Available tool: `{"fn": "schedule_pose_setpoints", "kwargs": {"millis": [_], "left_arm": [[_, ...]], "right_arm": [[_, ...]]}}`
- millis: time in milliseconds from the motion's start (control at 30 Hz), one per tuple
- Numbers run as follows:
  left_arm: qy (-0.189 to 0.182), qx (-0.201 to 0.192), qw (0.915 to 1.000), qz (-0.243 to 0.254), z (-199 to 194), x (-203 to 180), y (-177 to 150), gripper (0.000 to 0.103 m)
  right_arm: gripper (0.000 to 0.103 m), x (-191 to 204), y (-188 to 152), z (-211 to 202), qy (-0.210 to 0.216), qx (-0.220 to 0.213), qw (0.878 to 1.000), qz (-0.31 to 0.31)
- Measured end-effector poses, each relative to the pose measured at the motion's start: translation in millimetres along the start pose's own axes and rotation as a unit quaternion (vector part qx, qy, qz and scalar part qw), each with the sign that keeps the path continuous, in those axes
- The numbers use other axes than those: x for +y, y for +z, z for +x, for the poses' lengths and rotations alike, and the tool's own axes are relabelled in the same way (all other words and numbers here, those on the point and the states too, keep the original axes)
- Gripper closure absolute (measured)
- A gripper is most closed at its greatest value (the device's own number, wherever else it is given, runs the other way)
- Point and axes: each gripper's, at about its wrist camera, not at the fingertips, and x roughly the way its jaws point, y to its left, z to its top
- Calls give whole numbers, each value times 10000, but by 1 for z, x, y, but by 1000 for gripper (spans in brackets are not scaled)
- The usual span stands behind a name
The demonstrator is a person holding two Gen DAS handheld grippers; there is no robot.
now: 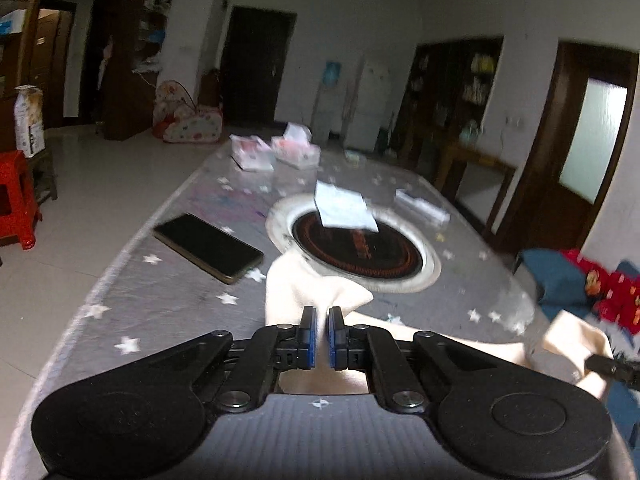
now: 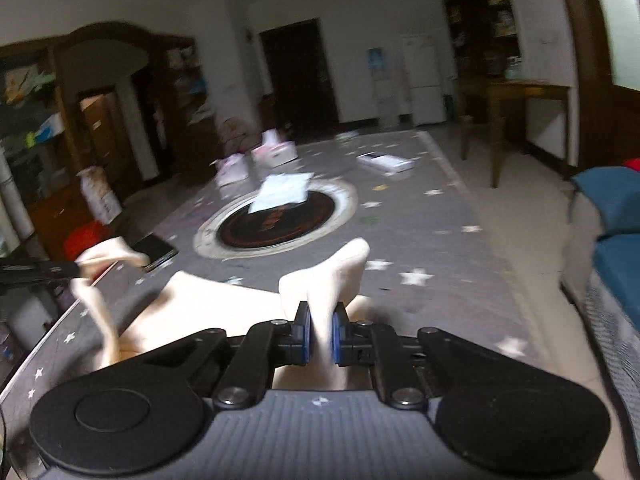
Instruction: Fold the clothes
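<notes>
At the bottom centre of the left wrist view, the left hand-held gripper [image 1: 322, 334] is clamped on an edge of the cream garment [image 1: 304, 284], a peak of cloth standing up past its blue pads. In the right wrist view the right hand-held gripper [image 2: 321, 334] is likewise pinched on another edge of the same cream garment [image 2: 208, 304], which sags between the two above the star-patterned bench [image 2: 420, 216]. To fold well, I judge both corners should travel level and together, keeping the cloth taut so the fold line runs straight. Further up the frame lie a phone [image 1: 208, 246] and a paper [image 1: 344, 210] on the round hob [image 1: 356, 248]; the cloth should land short of them.
</notes>
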Motion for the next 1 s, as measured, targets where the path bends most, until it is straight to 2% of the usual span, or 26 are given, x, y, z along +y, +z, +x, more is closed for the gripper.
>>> {"fn": "schedule_pose_setpoints", "kwargs": {"millis": [200, 300, 400, 500, 533, 567, 667, 733, 800, 933, 1000], "left_arm": [[211, -193, 9982, -529, -61, 51, -16, 96], [650, -70, 9964, -547, -76, 72, -32, 96], [1027, 328, 9929, -511, -77, 90, -49, 96], [1658, 571, 9839, -344, -75, 100, -60, 96], [1756, 619, 9817, -403, -77, 104, -61, 95], [1726, 613, 9820, -454, -80, 105, -63, 95], [1376, 459, 9893, -134, -89, 85, -61, 88], [943, 438, 9945, 113, -90, 65, -61, 84], [577, 488, 9967, 283, -86, 48, -64, 79], [-226, 782, 9948, 619, -66, 6, -72, 75], [-604, 869, 9899, 943, -62, -17, -78, 67]], "right_arm": [[94, -39, -22, -49, -497, -153, 9975, 473], [94, -56, -37, -60, -767, -67, 9946, 692], [94, -70, -49, -63, -1016, 91, 9912, 841], [91, -77, -59, -67, -1207, 228, 9892, 803], [91, -78, -59, -69, -1221, 205, 9893, 776], [91, -77, -58, -72, -1228, 168, 9894, 750], [87, -71, -52, -78, -1131, 96, 9918, 589], [78, -61, -48, -76, -932, 96, 9947, 435], [76, -48, -44, -68, -702, 147, 9971, 251], [75, -25, -43, -49, -279, 349, 9990, 98], [71, -11, -45, -43, -52, 465, 9989, -24]]}}
